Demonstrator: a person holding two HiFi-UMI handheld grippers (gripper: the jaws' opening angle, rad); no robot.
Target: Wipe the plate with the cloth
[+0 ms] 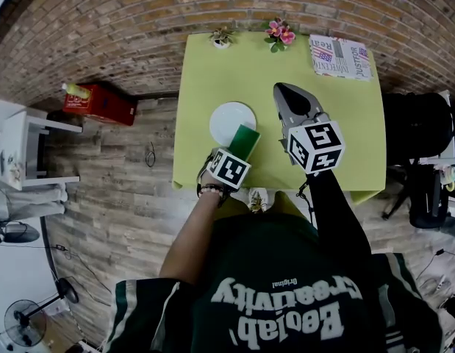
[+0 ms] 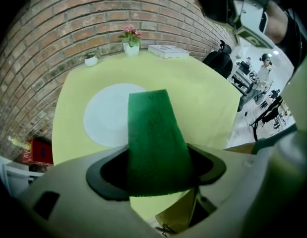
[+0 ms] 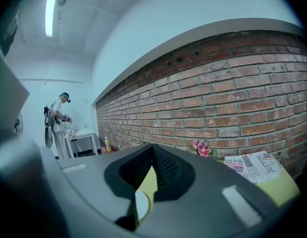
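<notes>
Yellow-green covers the whole square table (image 1: 345,131), which stands against a brick wall. The round white plate (image 1: 227,120) lies flat on the table's near-left part. Being round, the plate has no long axis of its own, so the direction of the stroke rests with the cloth.

The stiff green rectangular cloth (image 2: 153,133) is next in size. It sticks straight out of the left gripper (image 2: 158,171), whose jaws are clamped on its near end. Its long axis runs along the gripper's own line, away from the person toward the wall, leaning slightly right in the head view. In the head view its free end reaches the plate's near-right rim. In the left gripper view it overlaps the plate's right side. Whether that end touches the plate or hangs just above it cannot be told.

The plate's centre therefore lies ahead of the cloth's tip and to its left. As a judgement, the coming move is a short push forward and leftward, with the tip lowered, to bring the cloth's flat face across the plate.

The dark grey right gripper (image 1: 281,90) is held over bare table to the right of the plate, apart from it and tilted up at the wall. Its jaws meet at the tips with nothing between them. The left gripper is the nearer one and holds the cloth, so the wipe falls to it.
</notes>
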